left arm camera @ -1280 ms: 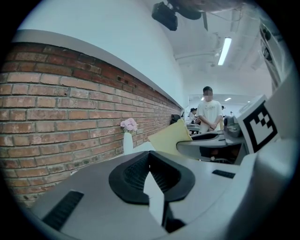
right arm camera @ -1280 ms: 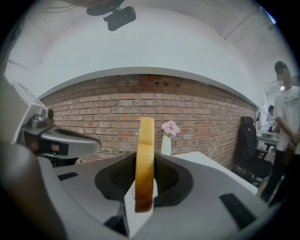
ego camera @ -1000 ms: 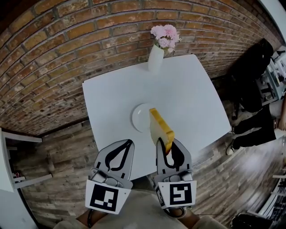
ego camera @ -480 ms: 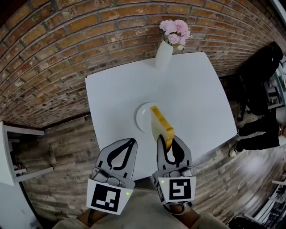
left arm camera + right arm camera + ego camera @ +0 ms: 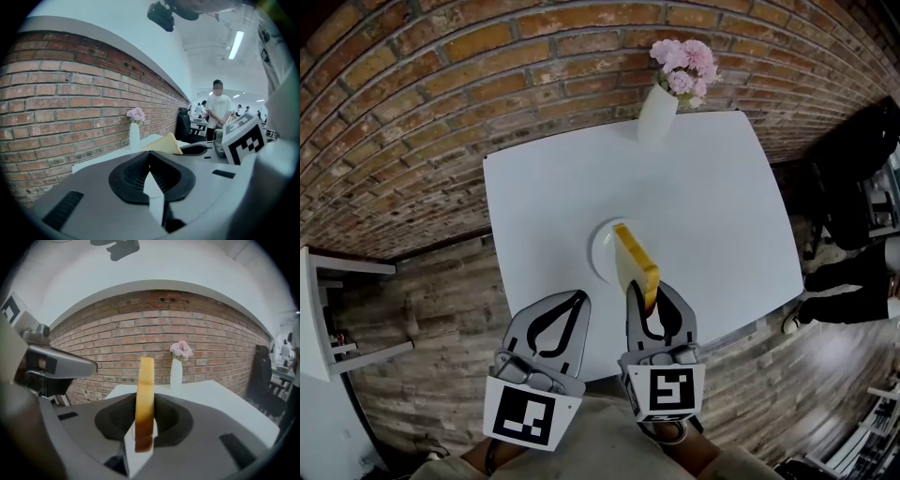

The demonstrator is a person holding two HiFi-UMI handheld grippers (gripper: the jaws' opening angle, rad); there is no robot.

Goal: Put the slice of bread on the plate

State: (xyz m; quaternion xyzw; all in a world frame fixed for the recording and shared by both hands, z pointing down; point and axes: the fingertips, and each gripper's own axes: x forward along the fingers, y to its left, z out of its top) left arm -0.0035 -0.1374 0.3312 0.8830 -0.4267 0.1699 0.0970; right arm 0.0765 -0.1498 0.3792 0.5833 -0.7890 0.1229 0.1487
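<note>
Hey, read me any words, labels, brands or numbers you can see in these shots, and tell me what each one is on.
None: no word, brand or number can be read in any view.
Left cube, on the left tongs: black-and-white square marker, a pattern, no letters.
Right cube, on the right tongs: square marker, pattern only.
The slice of bread, plate and vase: unprinted.
Distant person's shirt: too small to tell.

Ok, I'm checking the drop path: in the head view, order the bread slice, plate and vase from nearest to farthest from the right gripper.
1. The slice of bread, clamped upright in the right gripper.
2. The plate, just beyond it, partly hidden by the bread.
3. The vase, at the table's far edge.
</note>
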